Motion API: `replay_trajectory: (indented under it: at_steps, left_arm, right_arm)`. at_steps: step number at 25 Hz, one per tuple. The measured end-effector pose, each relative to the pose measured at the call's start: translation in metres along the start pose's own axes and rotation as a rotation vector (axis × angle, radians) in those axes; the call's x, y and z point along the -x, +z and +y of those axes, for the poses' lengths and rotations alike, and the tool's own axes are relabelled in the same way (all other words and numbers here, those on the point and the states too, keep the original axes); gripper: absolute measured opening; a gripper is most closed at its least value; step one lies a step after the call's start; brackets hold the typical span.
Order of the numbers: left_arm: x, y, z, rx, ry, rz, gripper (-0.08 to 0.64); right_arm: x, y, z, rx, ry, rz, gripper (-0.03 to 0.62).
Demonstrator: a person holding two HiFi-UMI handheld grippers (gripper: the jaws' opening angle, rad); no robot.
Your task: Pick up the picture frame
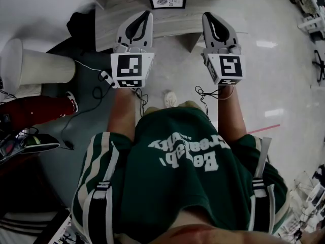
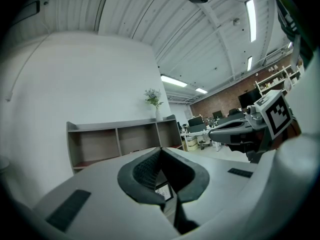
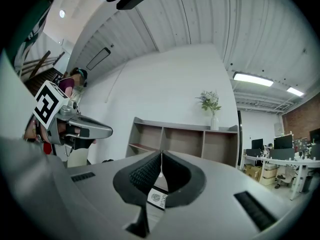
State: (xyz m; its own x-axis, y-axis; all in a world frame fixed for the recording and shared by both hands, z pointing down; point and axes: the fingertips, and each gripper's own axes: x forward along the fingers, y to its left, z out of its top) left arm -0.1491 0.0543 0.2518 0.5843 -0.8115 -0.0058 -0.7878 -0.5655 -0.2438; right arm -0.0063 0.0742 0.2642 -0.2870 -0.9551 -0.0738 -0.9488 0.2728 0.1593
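Left gripper (image 1: pixel 145 15) and right gripper (image 1: pixel 207 17) are held side by side, jaws closed and empty. The picture frame (image 1: pixel 167 1) stands just ahead between them on a grey shelf unit (image 1: pixel 109 23).

The small rectangular black picture frame (image 1: pixel 167 1) holds a white print with a dark emblem. It rests at the far middle, on a pale grey wooden tabletop (image 1: pixel 104 24), facing the near side.
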Motion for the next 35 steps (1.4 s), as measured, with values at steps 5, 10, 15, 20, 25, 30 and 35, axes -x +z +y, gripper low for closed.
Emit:
replay_trajectory:
  at_steps: [5,10,15,20,25,30,35]
  left_arm:
    - [-0.006,-0.012,0.019,0.02,-0.005,-0.001,0.018]
    - [-0.008,-0.026,0.021,0.046,-0.019,-0.004,0.018]
    - [-0.017,-0.03,0.023,0.055,-0.03,0.0,0.018]
    - [-0.037,-0.039,0.025,0.065,-0.028,0.021,0.018]
    - [-0.063,-0.046,0.027,0.061,-0.017,0.039,0.018]
    - [-0.106,-0.048,0.033,0.048,0.003,0.058,0.018]
    - [-0.175,-0.057,0.051,-0.014,0.035,0.108,0.018]
  right_arm:
    - [-0.018,-0.008,0.01,0.006,-0.003,0.015,0.034]
    - [-0.021,-0.018,0.017,0.015,-0.003,0.031,0.034]
    - [-0.029,-0.022,0.016,0.022,0.0,0.041,0.034]
    - [-0.044,-0.035,0.005,0.013,0.011,0.059,0.034]
    - [-0.065,-0.042,-0.014,0.003,0.027,0.056,0.034]
    - [-0.103,-0.05,-0.044,-0.017,0.054,0.049,0.034]
    - [-0.169,-0.061,-0.086,-0.027,0.103,0.057,0.034]
